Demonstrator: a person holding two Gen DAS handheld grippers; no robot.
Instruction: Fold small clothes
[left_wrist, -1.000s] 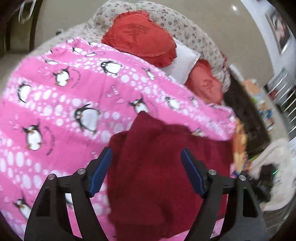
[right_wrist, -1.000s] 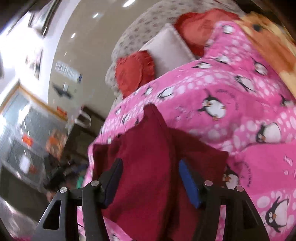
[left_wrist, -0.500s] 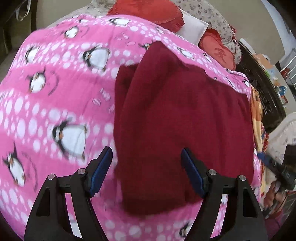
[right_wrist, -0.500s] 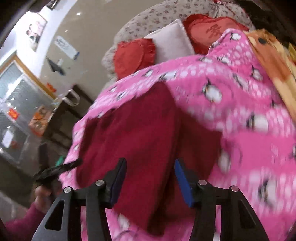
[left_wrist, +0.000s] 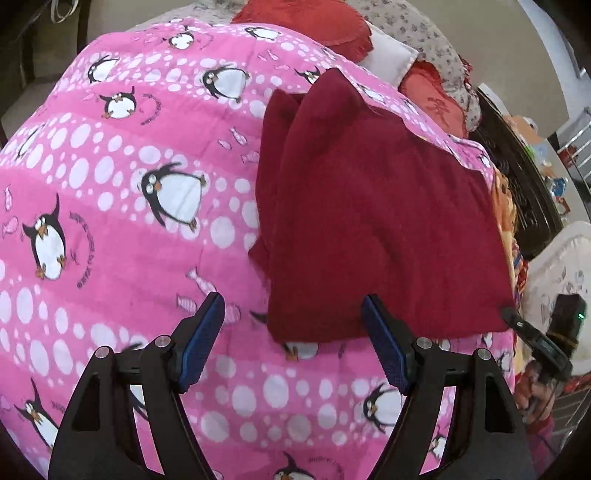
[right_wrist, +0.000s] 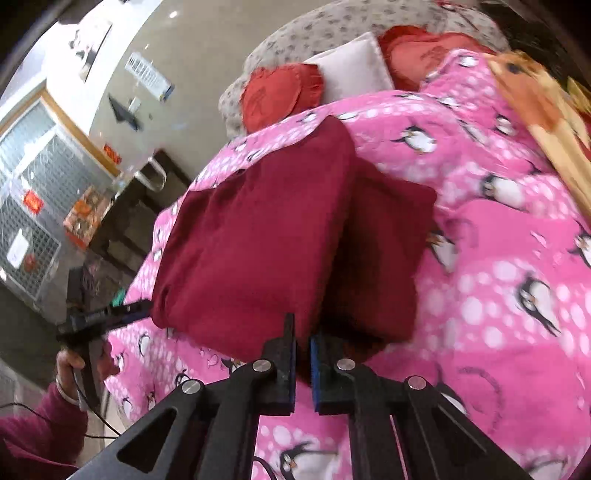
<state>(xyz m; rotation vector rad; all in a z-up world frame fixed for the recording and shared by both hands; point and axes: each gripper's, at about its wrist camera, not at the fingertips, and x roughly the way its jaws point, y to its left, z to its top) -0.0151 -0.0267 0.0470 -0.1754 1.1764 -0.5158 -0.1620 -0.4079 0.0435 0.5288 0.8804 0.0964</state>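
**Right jaws snap shut on the near hem**

And there it goes: the right hand-held gripper, half open a second ago, has clamped down at the near edge of the dark red garment, and from the right wrist view a fold of that cloth looks pinched between the blue pads. The garment lies on the pink penguin blanket covering the bed, already doubled over lengthwise, its far corner pointing toward the red cushions at the head of the bed. The left hand-held gripper has swung in over the last second too, and now hovers at the garment's near edge with its jaws spread wide, nothing between them but blanket and the hem just ahead. One corner caught, one to go, I'd say: the left side probably needs its own bite on the hem before the next fold can be carried toward the cushions.
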